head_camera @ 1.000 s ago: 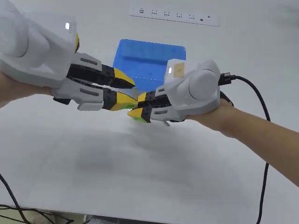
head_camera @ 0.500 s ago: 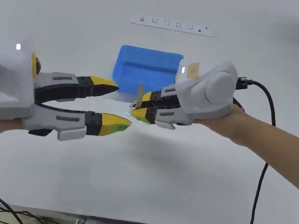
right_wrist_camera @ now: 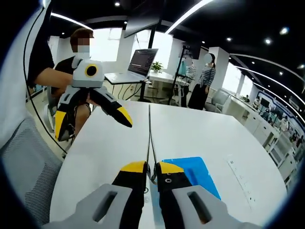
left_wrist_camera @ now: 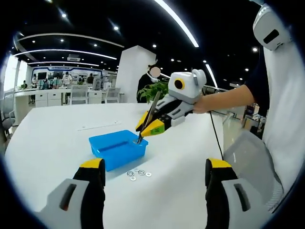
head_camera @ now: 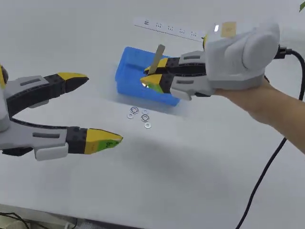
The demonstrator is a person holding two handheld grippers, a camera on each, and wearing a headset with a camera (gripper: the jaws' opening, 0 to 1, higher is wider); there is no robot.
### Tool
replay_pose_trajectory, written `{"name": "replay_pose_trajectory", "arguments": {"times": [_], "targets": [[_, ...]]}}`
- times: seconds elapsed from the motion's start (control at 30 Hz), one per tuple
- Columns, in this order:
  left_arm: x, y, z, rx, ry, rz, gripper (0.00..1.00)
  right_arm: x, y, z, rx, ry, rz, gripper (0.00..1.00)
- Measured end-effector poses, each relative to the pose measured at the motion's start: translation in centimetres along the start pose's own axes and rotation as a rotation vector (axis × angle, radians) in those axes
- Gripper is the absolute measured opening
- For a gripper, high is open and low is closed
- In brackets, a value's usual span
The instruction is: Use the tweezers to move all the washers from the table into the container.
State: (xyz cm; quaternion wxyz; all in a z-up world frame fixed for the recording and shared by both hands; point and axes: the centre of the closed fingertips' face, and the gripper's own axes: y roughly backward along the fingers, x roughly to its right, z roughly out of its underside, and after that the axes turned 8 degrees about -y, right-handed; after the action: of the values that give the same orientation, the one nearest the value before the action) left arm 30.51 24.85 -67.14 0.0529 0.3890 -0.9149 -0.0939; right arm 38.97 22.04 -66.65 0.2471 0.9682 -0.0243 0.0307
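Washers (head_camera: 139, 116) in a small loose cluster at centre of the head view, on the white table (head_camera: 190, 167) just below the blue container (head_camera: 128, 78). Over the container's right part, right gripper (head_camera: 147, 82) pressed together on tweezers (head_camera: 156, 57) slanting upward; at lower left, left gripper (head_camera: 102, 109) spread wide. Power strip (head_camera: 171, 27) near the top edge; beyond the table, open office under ceiling light strips (left_wrist_camera: 177, 23).

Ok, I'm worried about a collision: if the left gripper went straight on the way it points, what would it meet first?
Probably the right gripper holding the tweezers above the blue container. Height is hard to judge, so it might pass over the washers first.
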Motion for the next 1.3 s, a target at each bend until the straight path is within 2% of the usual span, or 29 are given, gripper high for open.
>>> {"name": "replay_pose_trajectory", "arguments": {"times": [0.03,0.1,0.23,0.37,0.43,0.5,0.63,0.8,0.9,1.07,1.3], "targets": [[0.1,-0.1,0.0,0.006,0.002,-0.011,0.99,0.5,0.0,-0.1,-0.002,0.004,0.006,0.09],[0.2,-0.1,-0.3,0.033,0.033,-0.022,1.0,1.7,-0.1,0.0,-0.012,0.018,0.016,0.09],[0.3,0.1,0.2,0.005,0.013,-0.033,1.0,4.0,-0.7,0.8,-0.035,0.028,0.036,0.09],[0.3,0.5,0.5,-0.004,0.019,-0.045,1.0,5.9,-2.1,2.3,-0.041,-0.02,0.048,0.09],[-0.3,0.9,0.4,0.015,0.023,-0.085,1.0,6.5,-2.9,3.3,-0.046,-0.036,0.048,0.09],[-0.5,1.2,0.6,0.014,0.04,-0.104,1.0,7.1,-3.6,4.2,-0.049,-0.055,0.051,0.09],[-0.8,1.5,1.0,0.001,0.05,-0.12,1.0,7.3,-4.6,5.7,-0.06,-0.084,0.046,0.1],[-0.4,1.6,1.6,-0.021,0.063,-0.121,1.0,6.9,-5.3,6.9,-0.081,-0.097,0.031,0.1],[-0.2,1.8,2.3,-0.045,0.069,-0.127,1.0,6.8,-5.5,7.2,-0.081,-0.097,0.03,0.1],[0.1,2.0,2.3,-0.03,0.092,-0.145,1.0,6.7,-5.6,7.1,-0.067,-0.131,0.031,0.1],[-0.4,2.1,2.5,-0.041,0.096,-0.153,1.0,6.8,-5.6,7.1,-0.073,-0.131,0.038,0.1]]}}
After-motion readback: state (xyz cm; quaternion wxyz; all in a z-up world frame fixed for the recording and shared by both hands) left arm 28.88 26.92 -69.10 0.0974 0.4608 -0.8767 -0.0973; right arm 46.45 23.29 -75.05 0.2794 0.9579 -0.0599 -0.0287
